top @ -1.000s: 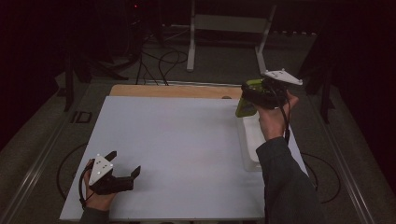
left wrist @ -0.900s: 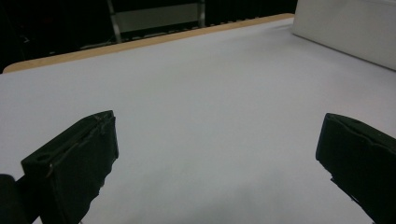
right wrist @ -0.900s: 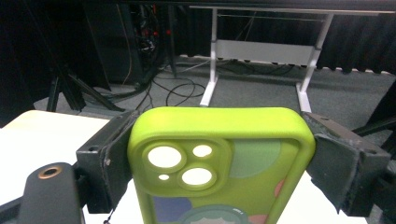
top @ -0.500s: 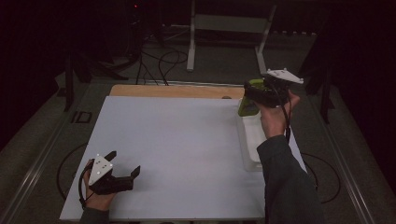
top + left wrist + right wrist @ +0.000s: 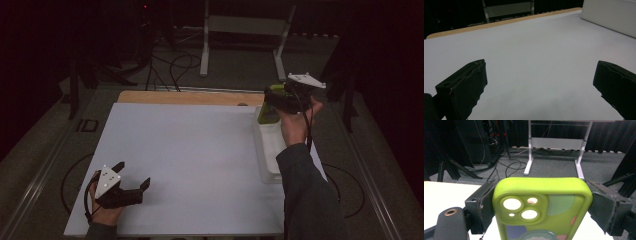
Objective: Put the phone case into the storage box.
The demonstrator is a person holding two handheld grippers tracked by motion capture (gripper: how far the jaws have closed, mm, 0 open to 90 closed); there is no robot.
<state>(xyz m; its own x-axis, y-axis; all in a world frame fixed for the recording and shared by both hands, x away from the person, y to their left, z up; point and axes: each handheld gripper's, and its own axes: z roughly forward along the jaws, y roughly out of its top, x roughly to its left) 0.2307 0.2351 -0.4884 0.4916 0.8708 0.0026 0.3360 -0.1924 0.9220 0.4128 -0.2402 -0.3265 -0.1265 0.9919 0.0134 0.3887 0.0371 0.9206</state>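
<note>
Hardly anything had changed over the last second in the high view: the right claw (image 5: 272, 97) stayed raised beyond the white tray (image 5: 270, 150), so the lift seemed paused. Ahead of the left claw (image 5: 541, 82), gaping empty, lay bare table (image 5: 529, 47). Between the right claw's pads (image 5: 486, 205) sat the green phone (image 5: 541, 207), clamped by its sides.

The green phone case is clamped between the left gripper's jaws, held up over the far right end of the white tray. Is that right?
Not quite: the right gripper clamps the green phone case, as the right gripper view shows. The left gripper rests open near the table's near left corner. The case is held up over the white tray's far end.
</note>
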